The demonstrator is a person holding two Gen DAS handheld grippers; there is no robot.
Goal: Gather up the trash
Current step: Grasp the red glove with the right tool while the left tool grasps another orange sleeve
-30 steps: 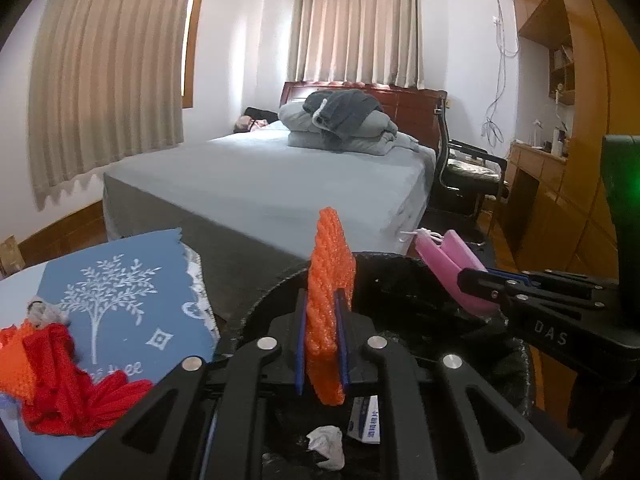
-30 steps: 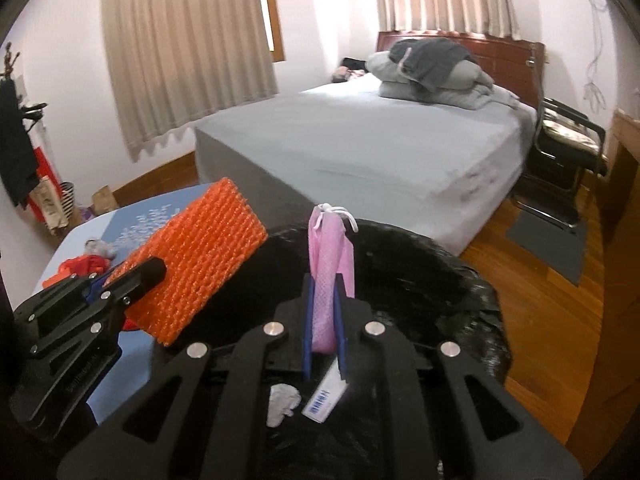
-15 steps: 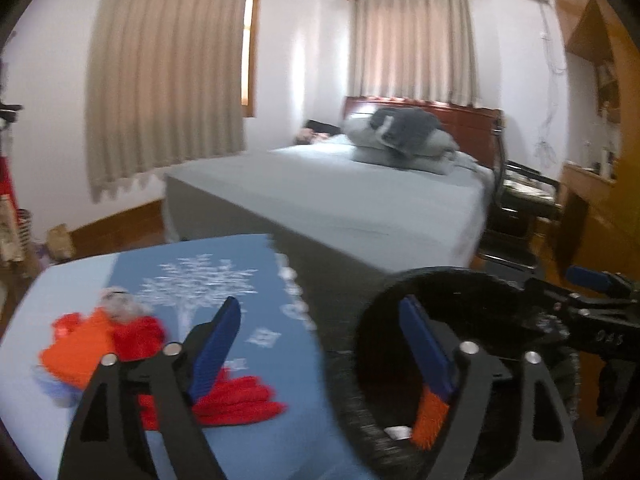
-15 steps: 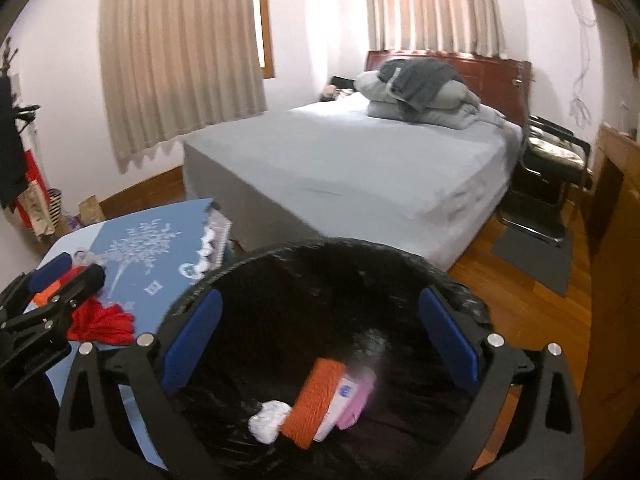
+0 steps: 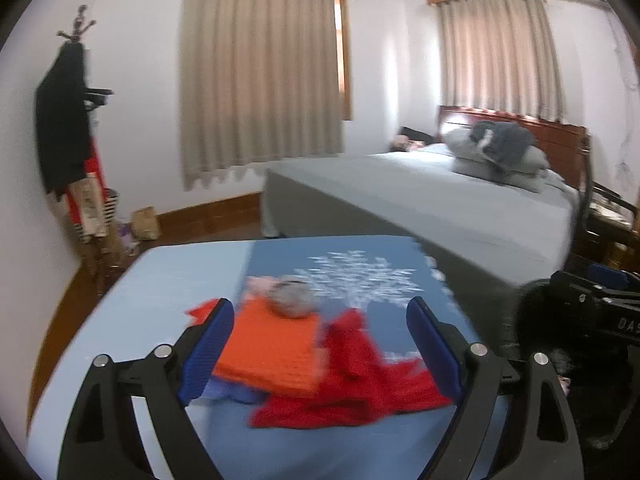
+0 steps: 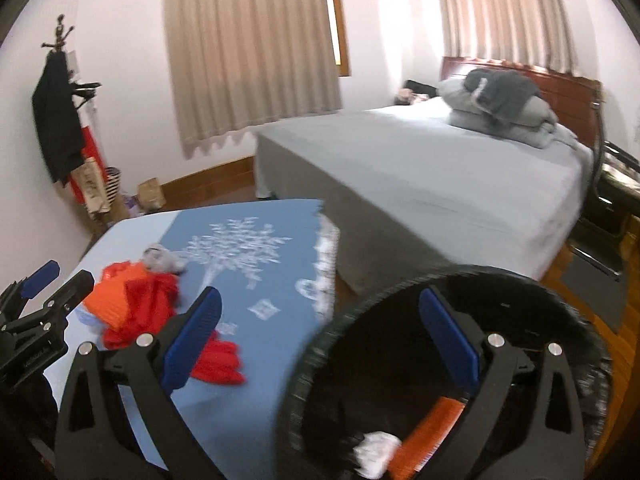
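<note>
Motion blur smears the trash pile (image 5: 304,352) on the table, so the grey lump (image 5: 292,300) on top can't be identified. The black bin (image 6: 400,360) runs off the bottom edge, the right gripper's frame hiding part of the orange piece (image 6: 428,436) and white wad (image 6: 376,450) inside.

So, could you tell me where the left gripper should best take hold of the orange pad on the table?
Probably its near edge, coming in low from the front: the orange pad lies flat, a grey wad sits on its far end, and the open left gripper already straddles it.
</note>
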